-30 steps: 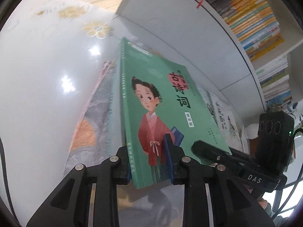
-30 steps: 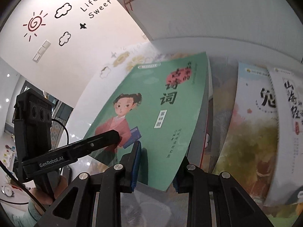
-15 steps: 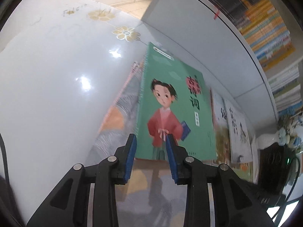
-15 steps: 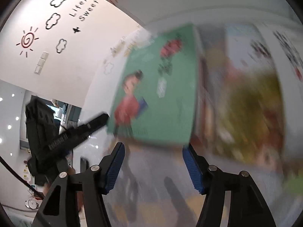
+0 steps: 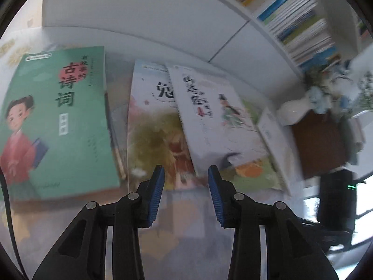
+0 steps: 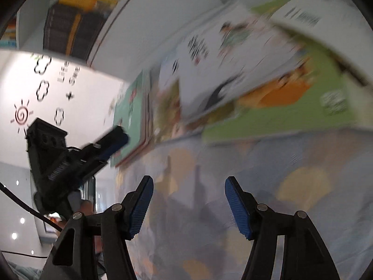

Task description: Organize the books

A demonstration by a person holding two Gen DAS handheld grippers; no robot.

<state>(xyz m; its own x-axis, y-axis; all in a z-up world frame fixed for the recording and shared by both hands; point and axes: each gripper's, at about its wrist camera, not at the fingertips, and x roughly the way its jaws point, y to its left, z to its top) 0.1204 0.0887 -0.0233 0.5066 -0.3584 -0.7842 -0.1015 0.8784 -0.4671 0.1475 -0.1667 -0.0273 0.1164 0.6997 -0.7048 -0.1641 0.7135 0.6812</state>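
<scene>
Left wrist — green book (image 5: 58,121) left of empty, opening hand-held gripper (image 5: 185,175).

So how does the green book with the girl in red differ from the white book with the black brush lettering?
The green book with the girl in red lies apart at the left, its whole cover showing; the white book with black brush lettering overlaps the books beside it. The green book's cover is solid colour with a large figure, the white book's pale with a small figure. The white book lies more slanted. Both lie flat, face up, ungripped.
</scene>
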